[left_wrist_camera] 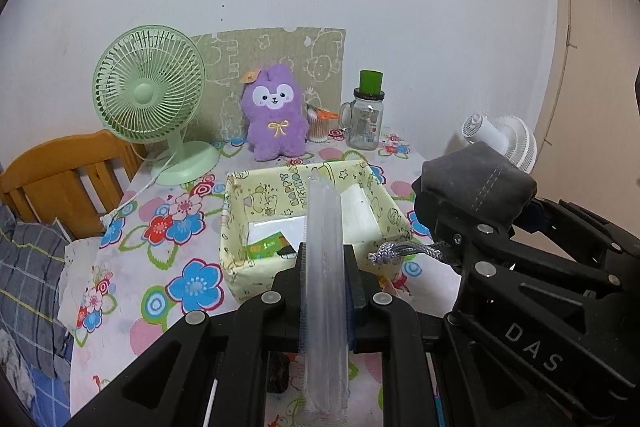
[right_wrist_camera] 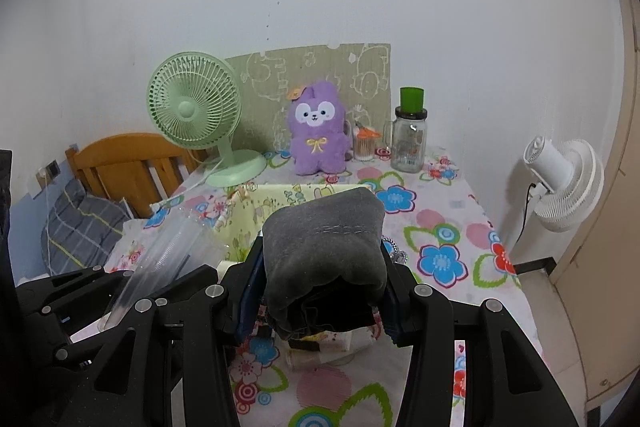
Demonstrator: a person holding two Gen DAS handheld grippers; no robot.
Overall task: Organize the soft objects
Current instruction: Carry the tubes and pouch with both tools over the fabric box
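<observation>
Closest in, the left gripper (left_wrist_camera: 325, 291) has its jaws pinched tight on a clear plastic packet (left_wrist_camera: 324, 267), a long flat sleeve that stands up between the pads and leans out over the near wall of the yellow fabric box (left_wrist_camera: 236, 227). Just right of it, the right gripper (right_wrist_camera: 320, 279) is clamped around a rolled grey pouch (right_wrist_camera: 324, 251), its jaws part-way apart with the soft bundle bulging above them; a grey drawstring (left_wrist_camera: 404, 251) dangles from the pouch toward the box's right corner.

I'll take that box as my marker. It sits open on the flowered tablecloth (left_wrist_camera: 180, 227), printed with cartoon figures and "HAPPY BIRTHDAY", and inside it lie white packs and a small green one. Both held things hang above the box's near side, the packet over its middle and the pouch off its right edge, neither resting in it.

Far left of the box is a wooden bed headboard (left_wrist_camera: 60, 179) with checked bedding below. Behind the box to the left stands a green desk fan (left_wrist_camera: 150, 91), its cord trailing along the cloth. Straight behind the box sits a purple plush toy (left_wrist_camera: 274, 115), propped in front of a doodled cardboard sheet (left_wrist_camera: 280, 59). Right of the toy is a cotton-swab holder (left_wrist_camera: 318, 129), then a glass mug jar (left_wrist_camera: 365, 123) with a green cup on top. Far right of the box, off the table's edge, stands a white fan (right_wrist_camera: 568, 179).
</observation>
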